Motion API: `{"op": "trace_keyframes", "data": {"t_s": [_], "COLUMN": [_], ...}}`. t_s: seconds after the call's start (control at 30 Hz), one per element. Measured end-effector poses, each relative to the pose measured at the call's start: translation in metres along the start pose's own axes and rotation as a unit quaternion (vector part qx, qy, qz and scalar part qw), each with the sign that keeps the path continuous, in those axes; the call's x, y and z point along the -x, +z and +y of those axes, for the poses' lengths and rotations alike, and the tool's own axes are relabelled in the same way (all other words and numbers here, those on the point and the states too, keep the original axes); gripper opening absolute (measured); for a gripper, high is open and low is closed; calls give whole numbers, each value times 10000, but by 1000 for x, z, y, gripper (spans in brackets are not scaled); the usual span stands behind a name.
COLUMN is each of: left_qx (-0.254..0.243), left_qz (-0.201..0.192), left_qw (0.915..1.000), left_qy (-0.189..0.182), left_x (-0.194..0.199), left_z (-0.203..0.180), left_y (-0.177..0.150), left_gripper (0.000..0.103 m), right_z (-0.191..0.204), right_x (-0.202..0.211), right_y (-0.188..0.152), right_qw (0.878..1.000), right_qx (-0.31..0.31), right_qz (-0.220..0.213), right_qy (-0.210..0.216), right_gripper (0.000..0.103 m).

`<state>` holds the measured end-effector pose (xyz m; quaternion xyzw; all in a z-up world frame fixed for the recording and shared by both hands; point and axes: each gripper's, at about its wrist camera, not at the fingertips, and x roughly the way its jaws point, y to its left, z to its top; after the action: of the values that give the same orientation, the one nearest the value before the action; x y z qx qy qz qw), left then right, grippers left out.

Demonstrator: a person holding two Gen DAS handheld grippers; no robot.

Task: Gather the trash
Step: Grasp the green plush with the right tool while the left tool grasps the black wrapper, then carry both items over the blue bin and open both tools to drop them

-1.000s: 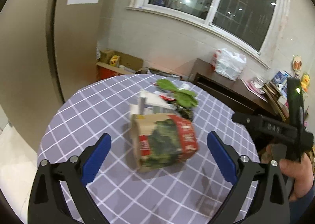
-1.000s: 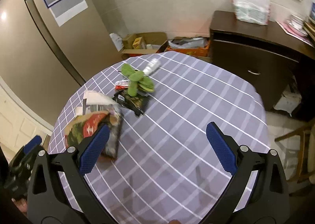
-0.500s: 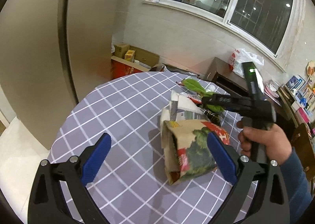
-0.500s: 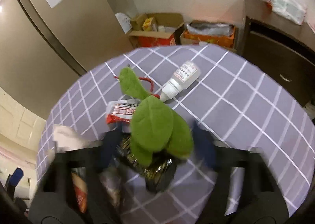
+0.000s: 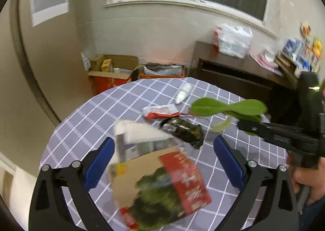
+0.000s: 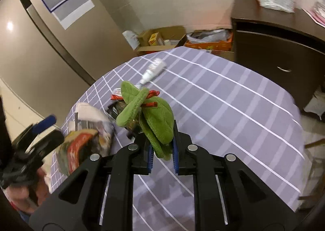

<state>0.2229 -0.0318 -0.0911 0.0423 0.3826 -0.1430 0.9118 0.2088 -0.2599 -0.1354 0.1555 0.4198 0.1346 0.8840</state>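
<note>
The right hand-held gripper is clamped on the green leaf, lifting it clear of the surface, while the left hand-held gripper, jaws apart, straddles the bag, likely to receive it.

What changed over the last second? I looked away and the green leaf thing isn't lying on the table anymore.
The right gripper went in to the green fabric leaves, shut on them and lifted them off the table. The left gripper is open as before, with the paper bag between its fingers. The white bottle, red wrapper and black wrapper stayed put.
</note>
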Motion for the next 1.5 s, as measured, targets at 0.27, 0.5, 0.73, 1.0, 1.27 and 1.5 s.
{"op": "trace_keyframes", "data": {"t_s": [0.27,0.5,0.73,1.0,1.27,1.5], "left_qx": [-584,-753,-1024,-971,-920,-1111], "left_qz": [505,1320,2294,2269,1696,1431], "left_qw": [9966,9868,9676,9684,9782,9755], "left_qy": [281,555,241,-350,-774,-1246], "left_x": [-45,-97,-128,-117,-77,-48], "left_z": [-31,-36,-44,-43,-79,-135], "left_y": [19,32,37,37,16,-5], "left_gripper": [96,96,75,15,13,13], "right_z": [-40,-62,-82,-101,-118,-148], "right_x": [42,72,99,130,158,183], "right_y": [-18,-28,-39,-52,-70,-87], "right_qw": [9992,9978,9954,9927,9899,9842], "right_qx": [-330,-496,-686,-820,-976,-1292], "right_qz": [-218,-443,-671,-874,-1003,-1159], "right_qy": [-73,-75,-33,-101,-215,-357], "right_gripper": [15,15,15,15,15,15]}}
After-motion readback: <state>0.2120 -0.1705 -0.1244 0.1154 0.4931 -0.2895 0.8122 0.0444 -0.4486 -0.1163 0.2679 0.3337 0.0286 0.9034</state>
